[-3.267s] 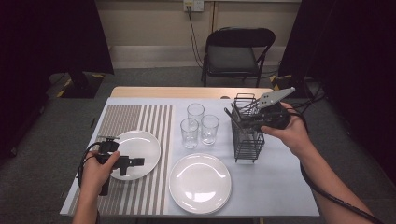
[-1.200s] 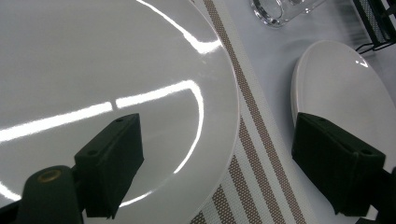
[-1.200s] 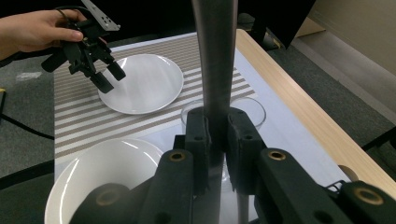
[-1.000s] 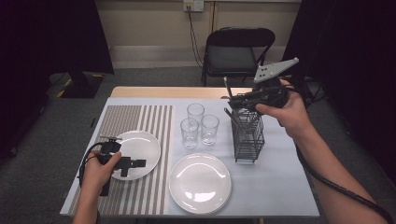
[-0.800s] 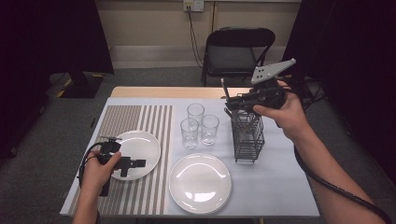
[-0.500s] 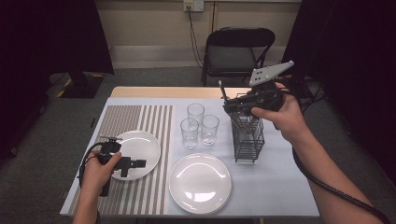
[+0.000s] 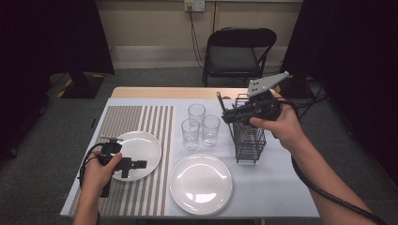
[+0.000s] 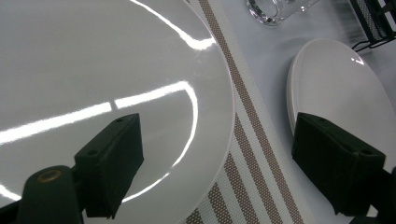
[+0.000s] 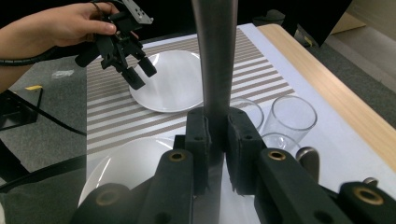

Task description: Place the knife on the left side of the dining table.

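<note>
My right gripper (image 7: 228, 117) is held above the top left corner of the black wire caddy (image 7: 248, 141), pointing left. It is shut on the flat grey handle of a metal utensil (image 9: 215, 56), which sticks up past the jaws; the utensil (image 7: 219, 102) looks dark and thin from above, and its kind cannot be told. My left gripper (image 7: 138, 164) hovers open over the right rim of the left white plate (image 7: 141, 143). In the left gripper view the fingers (image 8: 112, 158) straddle that plate's edge (image 8: 205, 116) with nothing gripped.
A second white plate (image 7: 201, 183) lies at the front centre. Three clear glasses (image 7: 196, 113) stand between the plates and the caddy. A striped placemat (image 7: 136, 117) covers the left half of the table. A black chair (image 7: 239, 52) stands behind the table.
The right gripper has risen from the caddy with the utensil and drifted a little left and down. The left gripper has kept still.
</note>
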